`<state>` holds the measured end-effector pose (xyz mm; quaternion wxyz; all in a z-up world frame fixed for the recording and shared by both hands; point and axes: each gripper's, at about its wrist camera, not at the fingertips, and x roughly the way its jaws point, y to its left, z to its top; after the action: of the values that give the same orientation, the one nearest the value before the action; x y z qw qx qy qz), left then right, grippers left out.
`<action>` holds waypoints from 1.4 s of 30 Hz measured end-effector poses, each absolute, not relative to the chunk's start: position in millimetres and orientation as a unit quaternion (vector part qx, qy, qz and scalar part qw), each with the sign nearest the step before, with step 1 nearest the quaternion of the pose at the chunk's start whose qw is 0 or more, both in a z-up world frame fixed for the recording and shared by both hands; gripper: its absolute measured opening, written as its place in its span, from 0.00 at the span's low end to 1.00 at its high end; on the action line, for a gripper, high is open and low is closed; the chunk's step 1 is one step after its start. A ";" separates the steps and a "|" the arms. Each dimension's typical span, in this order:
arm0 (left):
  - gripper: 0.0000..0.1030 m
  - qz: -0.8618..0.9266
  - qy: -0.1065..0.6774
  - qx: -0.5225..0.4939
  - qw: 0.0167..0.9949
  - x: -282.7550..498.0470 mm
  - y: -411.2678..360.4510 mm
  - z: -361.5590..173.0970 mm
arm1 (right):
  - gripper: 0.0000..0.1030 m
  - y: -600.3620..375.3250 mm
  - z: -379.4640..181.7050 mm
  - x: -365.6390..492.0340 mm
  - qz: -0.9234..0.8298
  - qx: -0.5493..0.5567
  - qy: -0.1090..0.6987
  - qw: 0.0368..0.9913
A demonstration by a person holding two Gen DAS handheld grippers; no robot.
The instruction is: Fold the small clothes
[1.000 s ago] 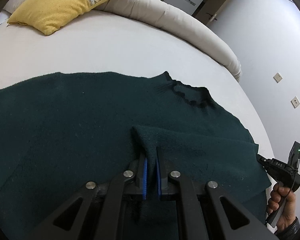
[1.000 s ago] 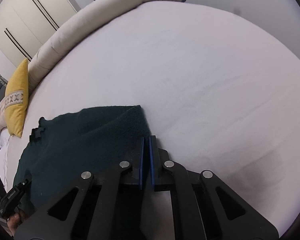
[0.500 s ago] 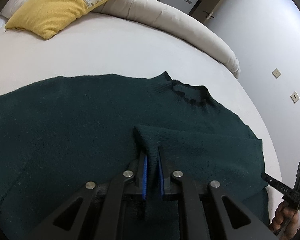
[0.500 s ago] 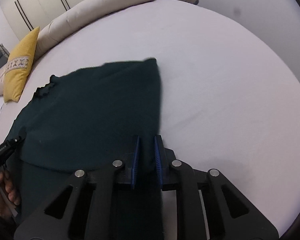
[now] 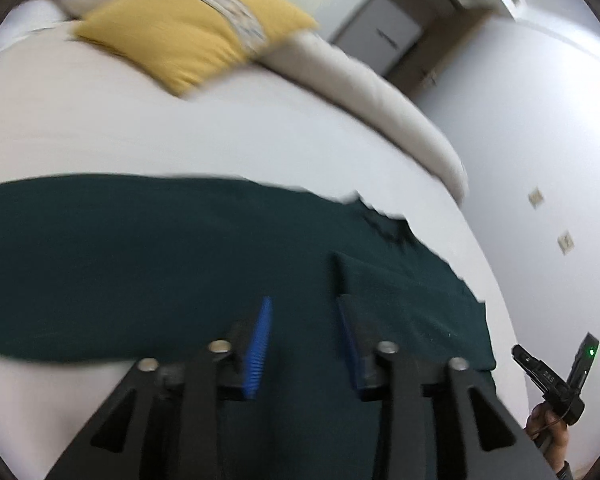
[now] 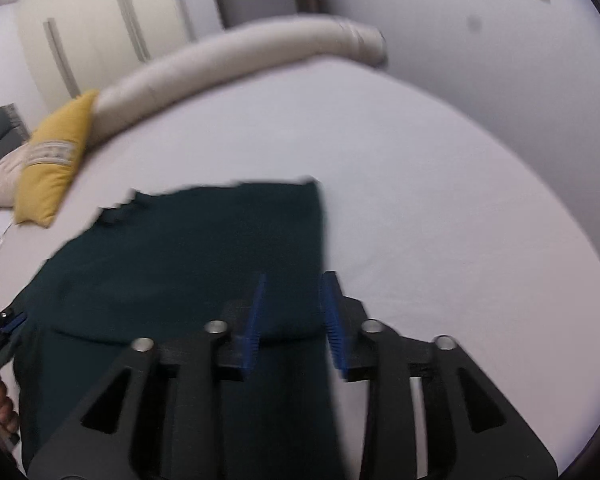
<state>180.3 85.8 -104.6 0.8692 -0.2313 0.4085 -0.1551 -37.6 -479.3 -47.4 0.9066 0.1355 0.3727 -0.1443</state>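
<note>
folding partly done: dark green sweater (image 5: 148, 264) lies flat on bed (image 6: 440, 184), below yellow pillow (image 5: 188, 40), one side flap laid over body. your left gripper (image 5: 305, 334) and right gripper (image 6: 293, 308) both spread apart, holding nothing. other side, final folds left.

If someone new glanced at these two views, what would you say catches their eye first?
The dark green sweater spread across the pale bed, one side folded over its body. Next, the blue-padded left gripper and right gripper, both open just above the knit. Then the yellow cushion against the beige bolster at the bed's far edge.
</note>
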 end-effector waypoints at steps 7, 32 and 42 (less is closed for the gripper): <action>0.70 0.041 0.334 -0.339 0.879 92.2 288.2 -100.4 | 0.79 -365.1 -10.8 -57.0 -0.048 0.078 0.302 0.949; 0.10 0.027 0.346 -0.351 0.869 119.7 311.9 -75.1 | 0.59 -331.6 -66.0 -48.8 0.037 0.217 0.402 0.889; 0.11 -0.177 0.418 -0.256 0.854 143.1 44.8 -91.8 | 0.59 -374.7 -83.7 -62.6 0.013 0.264 0.407 0.874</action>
<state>143.1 44.8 -91.8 0.8536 -0.2564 0.4175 -0.1772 -62.6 -374.7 -83.7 0.8744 0.2639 0.4069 0.0134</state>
